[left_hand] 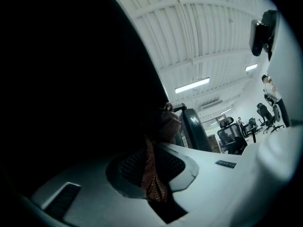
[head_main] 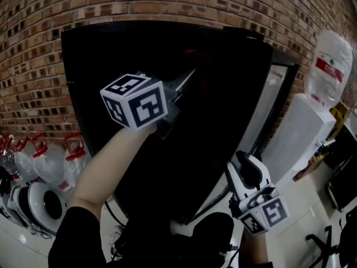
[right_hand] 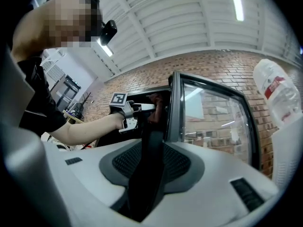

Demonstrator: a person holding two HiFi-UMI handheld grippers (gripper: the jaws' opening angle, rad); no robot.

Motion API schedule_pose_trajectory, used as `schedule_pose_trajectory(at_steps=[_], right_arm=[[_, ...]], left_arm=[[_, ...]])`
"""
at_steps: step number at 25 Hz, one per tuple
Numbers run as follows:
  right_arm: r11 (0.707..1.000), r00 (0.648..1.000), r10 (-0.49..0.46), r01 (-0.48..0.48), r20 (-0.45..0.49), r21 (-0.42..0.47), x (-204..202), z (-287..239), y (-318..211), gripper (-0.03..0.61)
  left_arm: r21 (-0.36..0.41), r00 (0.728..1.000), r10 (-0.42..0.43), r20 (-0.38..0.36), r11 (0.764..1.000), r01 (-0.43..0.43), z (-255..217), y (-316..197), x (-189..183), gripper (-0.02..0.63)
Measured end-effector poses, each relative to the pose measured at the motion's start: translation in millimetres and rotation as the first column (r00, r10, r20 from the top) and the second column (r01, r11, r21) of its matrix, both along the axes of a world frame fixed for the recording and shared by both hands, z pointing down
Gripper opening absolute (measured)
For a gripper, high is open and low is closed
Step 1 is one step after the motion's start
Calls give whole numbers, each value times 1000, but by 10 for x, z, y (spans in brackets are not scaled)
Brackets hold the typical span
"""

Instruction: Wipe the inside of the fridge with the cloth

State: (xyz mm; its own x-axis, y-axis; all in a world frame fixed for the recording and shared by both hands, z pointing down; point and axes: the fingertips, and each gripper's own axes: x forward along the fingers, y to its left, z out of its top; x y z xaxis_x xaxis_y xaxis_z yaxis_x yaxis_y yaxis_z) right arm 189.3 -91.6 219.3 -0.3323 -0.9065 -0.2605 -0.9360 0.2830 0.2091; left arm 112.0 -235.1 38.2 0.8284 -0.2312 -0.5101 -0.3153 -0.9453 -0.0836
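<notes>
The black fridge (head_main: 100, 54) stands against a brick wall with its glass door (head_main: 266, 108) swung open to the right. My left gripper (head_main: 187, 77) is raised into the dark upper part of the fridge. It is shut on a reddish-brown cloth (left_hand: 151, 174), which bunches beyond the jaw tips. The right gripper view shows that gripper (right_hand: 142, 109) and the cloth (right_hand: 156, 109) beside the door frame (right_hand: 173, 110). My right gripper (head_main: 245, 163) is low by the door's edge. It is open, and I see nothing held in the dark gap between its jaws.
A white water dispenser (head_main: 298, 135) with a big bottle (head_main: 330, 66) stands right of the door. Several empty water bottles (head_main: 50, 161) and a round white fan (head_main: 39, 205) sit on the floor at the left. Office chairs (left_hand: 232, 134) stand in the room behind.
</notes>
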Motion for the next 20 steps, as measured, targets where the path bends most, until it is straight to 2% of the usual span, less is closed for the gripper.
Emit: schedule_pose_trajectory(at_steps=[6,10,15,20], right_arm=[[999,999,38,-38,11,-16,74,61,-84,141],[999,999,51,-51,3,-13,77,58,-96,141],[998,998,60,-60,1,-5,102,76,-118,140],[998,998,55,-55,8,0,99,105,-147,138]], left_arm=[[98,998,-29,54,995,23,-92,-16,25,46],[92,998,-49,38,995,46,-107,-109,-42,46],[74,989,-148,25,987,145,-150,-479,-85,46],[136,975,-217,36,968,211,-180,-642,2,46]])
